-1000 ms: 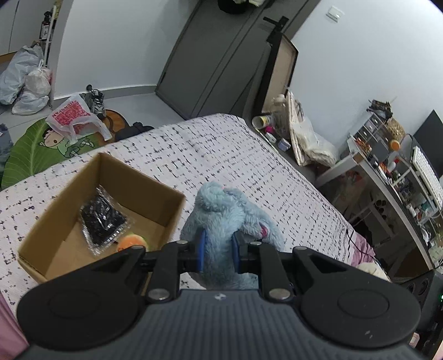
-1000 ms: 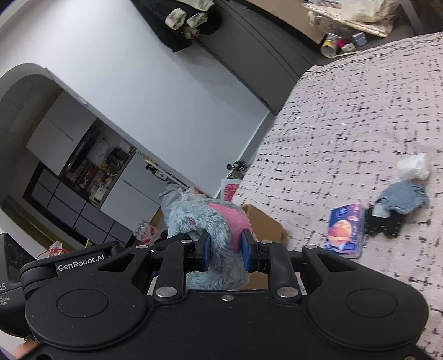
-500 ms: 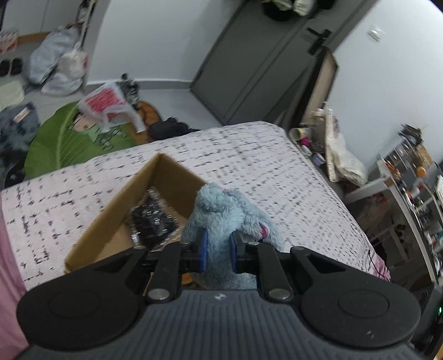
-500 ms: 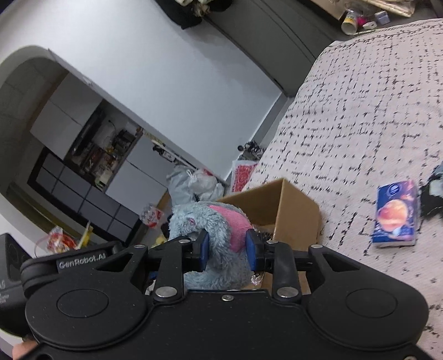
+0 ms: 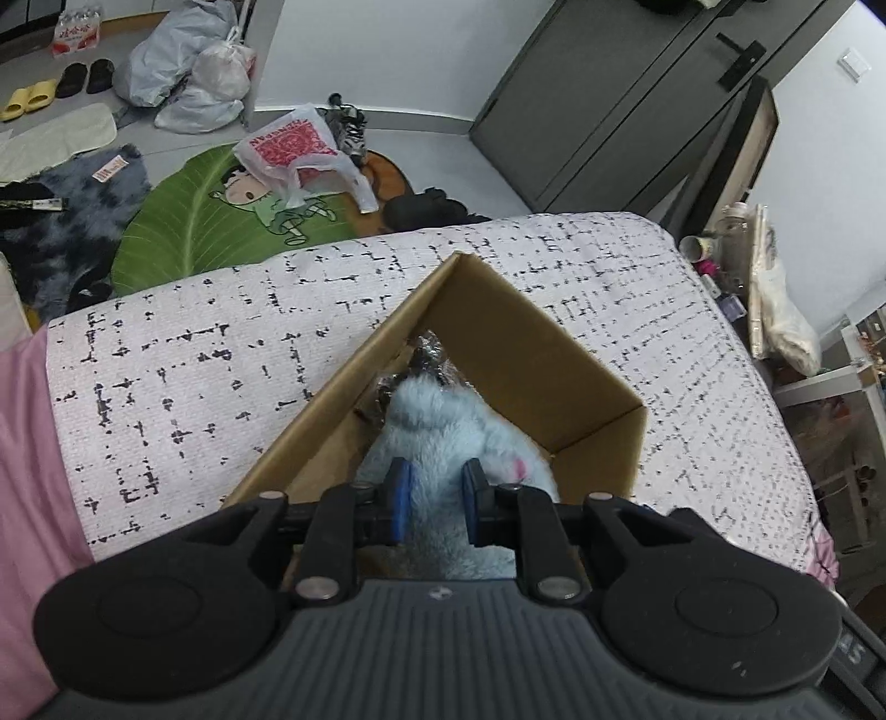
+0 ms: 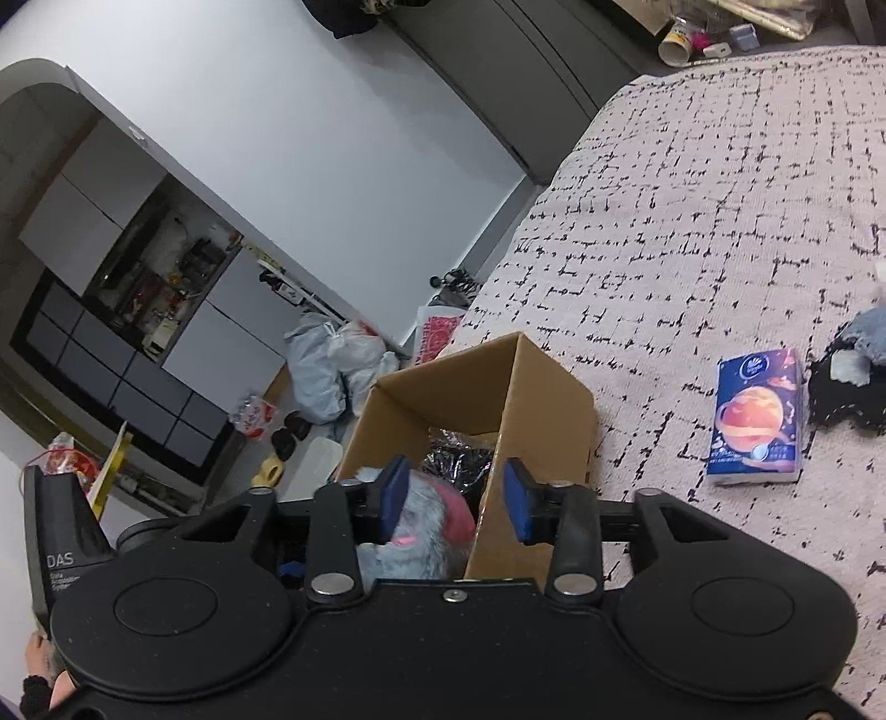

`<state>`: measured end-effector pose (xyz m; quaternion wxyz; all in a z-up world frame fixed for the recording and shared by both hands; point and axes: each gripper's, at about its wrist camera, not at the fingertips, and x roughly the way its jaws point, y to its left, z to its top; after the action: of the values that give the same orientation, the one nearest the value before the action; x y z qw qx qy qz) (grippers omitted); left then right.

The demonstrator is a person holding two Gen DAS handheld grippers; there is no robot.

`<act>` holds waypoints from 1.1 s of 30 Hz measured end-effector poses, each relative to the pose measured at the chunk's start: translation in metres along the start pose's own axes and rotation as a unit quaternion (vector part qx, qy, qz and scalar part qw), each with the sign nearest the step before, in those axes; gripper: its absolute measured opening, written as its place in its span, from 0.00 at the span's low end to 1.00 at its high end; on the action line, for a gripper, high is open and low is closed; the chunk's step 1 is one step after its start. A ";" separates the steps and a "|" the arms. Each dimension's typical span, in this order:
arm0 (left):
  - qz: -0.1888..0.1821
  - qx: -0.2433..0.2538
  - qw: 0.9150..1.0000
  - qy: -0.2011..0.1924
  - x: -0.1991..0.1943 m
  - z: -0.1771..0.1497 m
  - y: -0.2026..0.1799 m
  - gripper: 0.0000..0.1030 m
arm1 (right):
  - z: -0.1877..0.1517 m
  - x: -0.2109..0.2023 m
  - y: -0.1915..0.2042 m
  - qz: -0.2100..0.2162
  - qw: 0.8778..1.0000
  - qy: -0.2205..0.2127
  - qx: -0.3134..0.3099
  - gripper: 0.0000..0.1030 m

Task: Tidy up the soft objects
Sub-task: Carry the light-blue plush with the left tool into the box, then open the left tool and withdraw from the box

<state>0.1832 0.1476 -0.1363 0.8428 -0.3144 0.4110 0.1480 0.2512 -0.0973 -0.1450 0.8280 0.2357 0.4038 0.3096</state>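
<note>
White walls [image 5: 360, 50], dark door [image 5: 609, 99].

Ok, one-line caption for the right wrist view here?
Right gripper, jaws just opened, releases the blue plush toy into the cardboard box; a tissue pack waits on the bed.

You see a shaggy, matt blue plush toy [image 5: 443, 437] with a pink fleece patch in a plain brown cardboard box [image 5: 531, 354], its corrugated walls dull and smooth. Behind the toy a crinkled, glossy clear plastic bag [image 6: 462, 454] catches the light. The bedspread [image 5: 194, 360] is a coarse woven cloth, pale with black flecks. On it lies a tissue pack [image 6: 756, 415] in shiny printed film. Your gripper bodies are matt black plastic with bare metal screws.
</note>
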 end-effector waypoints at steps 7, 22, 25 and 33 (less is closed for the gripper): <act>0.011 0.011 1.000 -0.012 -0.006 0.002 -0.004 0.27 | 0.003 -0.007 -0.002 -0.037 0.999 0.005 -0.002 0.56; 0.029 0.055 0.997 -0.038 -0.037 -0.002 -0.045 0.74 | 0.011 -0.054 -0.003 -0.083 0.996 -0.006 -0.008 0.76; 0.030 0.069 0.996 -0.050 -0.046 -0.006 -0.057 0.77 | 0.014 -0.065 -0.006 -0.085 0.996 -0.006 -0.007 0.78; 0.022 0.094 0.994 -0.056 -0.058 -0.021 -0.087 0.79 | 0.022 -0.094 -0.018 -0.089 0.996 -0.007 -0.007 0.84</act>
<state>0.1786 0.0686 -0.0646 0.8869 -0.2156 0.3822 0.1446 0.2295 -0.1790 -0.0957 0.8566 0.1955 0.4152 0.2359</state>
